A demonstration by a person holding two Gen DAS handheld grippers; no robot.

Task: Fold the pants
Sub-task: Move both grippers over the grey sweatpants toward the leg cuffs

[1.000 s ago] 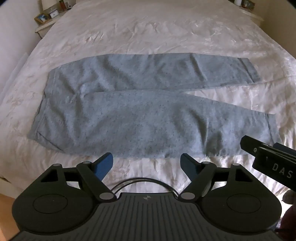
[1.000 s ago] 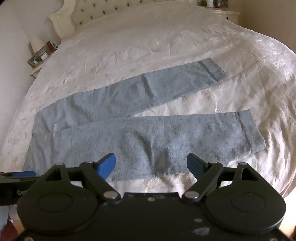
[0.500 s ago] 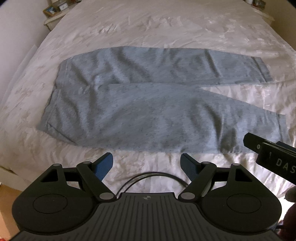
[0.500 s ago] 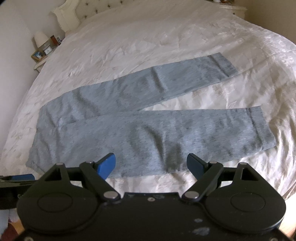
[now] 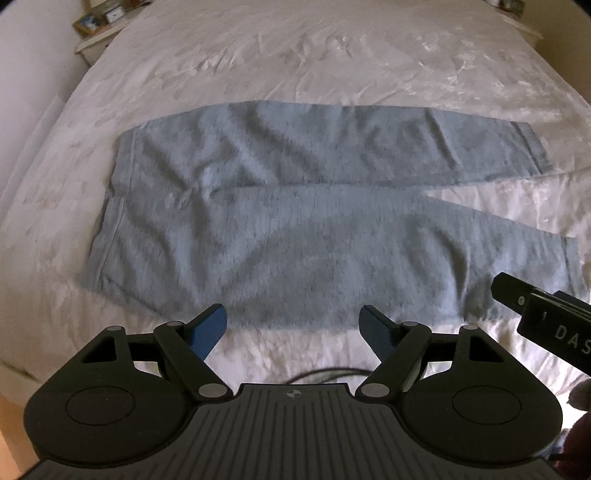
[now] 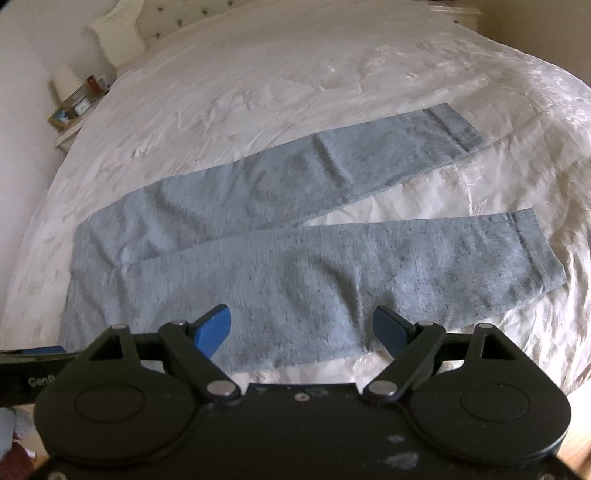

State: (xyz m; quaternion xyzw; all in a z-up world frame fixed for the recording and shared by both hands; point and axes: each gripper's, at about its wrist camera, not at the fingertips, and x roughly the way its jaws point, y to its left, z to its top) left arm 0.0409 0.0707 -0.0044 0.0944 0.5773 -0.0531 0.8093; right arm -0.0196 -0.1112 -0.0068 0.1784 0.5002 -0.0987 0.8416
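Observation:
Grey pants (image 5: 295,236) lie flat on a white bed (image 5: 295,55), waistband at the left, both legs stretching right and spread apart at the cuffs. In the right wrist view the same pants (image 6: 295,266) run across the middle. My left gripper (image 5: 293,325) hovers open over the near edge of the near leg, with nothing between its blue pads. My right gripper (image 6: 301,328) is open too, above the near leg's lower edge. The right gripper's body (image 5: 543,314) shows at the right edge of the left wrist view.
A bedside table with small framed items (image 5: 96,26) stands at the far left. A lamp (image 6: 66,81) and a tufted headboard (image 6: 147,22) show in the right wrist view. Bare wrinkled bedspread (image 6: 295,74) lies beyond the pants. The bed's near edge drops off at lower left.
Both grippers have slid left along the bed, so the pants appear shifted right and slightly nearer in both views. Both stay open and hold nothing.

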